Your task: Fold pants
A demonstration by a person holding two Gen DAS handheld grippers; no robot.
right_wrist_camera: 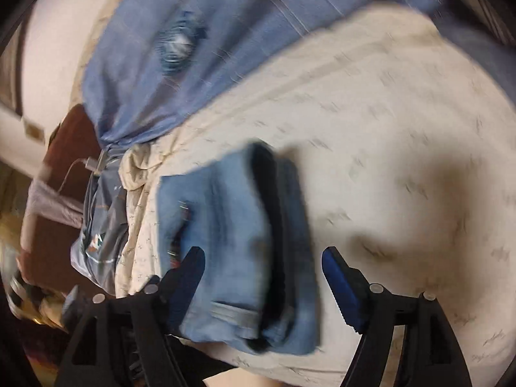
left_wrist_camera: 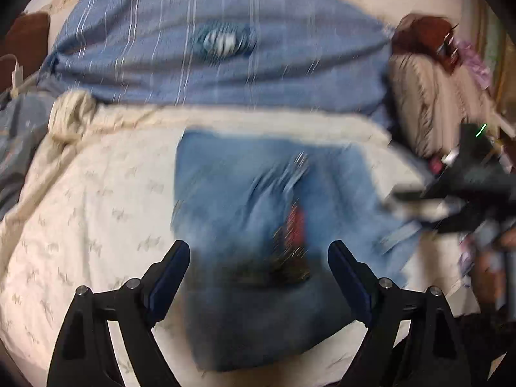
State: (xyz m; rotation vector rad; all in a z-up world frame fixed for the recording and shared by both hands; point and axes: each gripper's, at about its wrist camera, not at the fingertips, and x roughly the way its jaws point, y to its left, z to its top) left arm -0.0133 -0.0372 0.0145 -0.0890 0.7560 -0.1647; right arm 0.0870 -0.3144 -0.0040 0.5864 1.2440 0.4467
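Observation:
Blue jeans (left_wrist_camera: 245,200) lie folded into a compact stack on a cream patterned bedspread (left_wrist_camera: 96,200); a red label shows on their top layer. My left gripper (left_wrist_camera: 258,254) hovers over the near part of the jeans with its jaws wide apart and nothing pinched. In the right wrist view the folded jeans (right_wrist_camera: 232,235) show their stacked layers and a hem edge. My right gripper (right_wrist_camera: 262,258) stands open astride that stack, pads apart from the cloth. The right gripper's black body (left_wrist_camera: 467,190) also shows at the right edge of the left wrist view. Both pictures are motion-blurred.
A blue striped pillow (left_wrist_camera: 219,42) lies across the head of the bed, behind the jeans. A brown headboard (right_wrist_camera: 64,148) and a cable sit at the left. Heaped clothes and bedding (left_wrist_camera: 432,96) stand at the right beside the bed. Bare bedspread (right_wrist_camera: 403,145) spreads to the right.

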